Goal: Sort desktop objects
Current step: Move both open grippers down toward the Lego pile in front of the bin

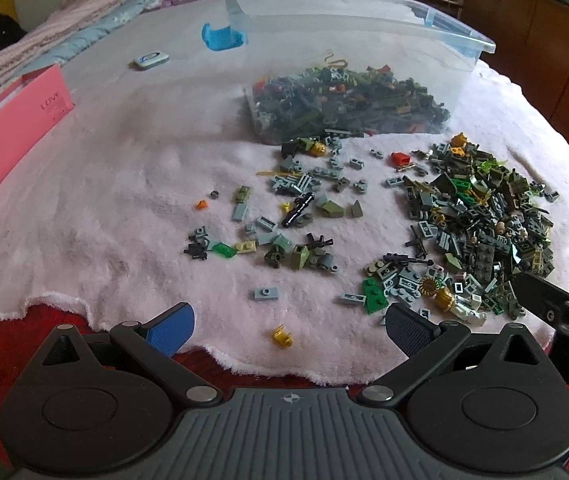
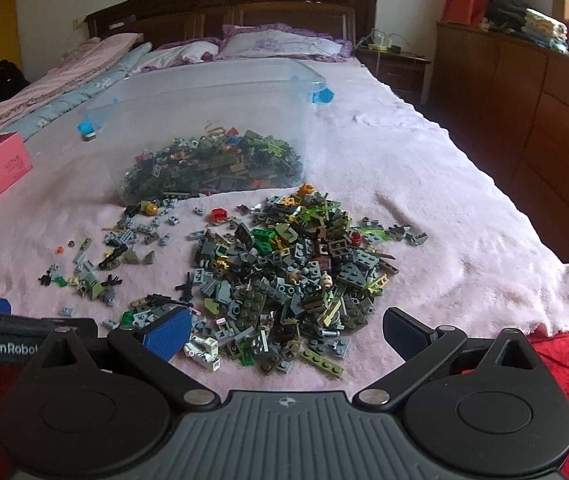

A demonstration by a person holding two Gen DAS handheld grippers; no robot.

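Left gripper (image 1: 290,330) wide open, empty, above blanket (image 1: 104,220) edge. Right gripper (image 2: 284,330) wide open, empty, over brick pile (image 2: 284,276). Clear bin (image 2: 204,120) behind pile.

Bedroom in a home.
Shown by a wide bed under a fluffy pale pink blanket (image 2: 424,184), a carved dark wooden headboard (image 2: 236,4), purple-frilled floral pillows (image 2: 276,42), folded pink and light blue quilts (image 2: 68,76) along one side, a dark wooden nightstand (image 2: 396,68), and a brown wooden dresser (image 2: 524,112) stacked with folded clothes.
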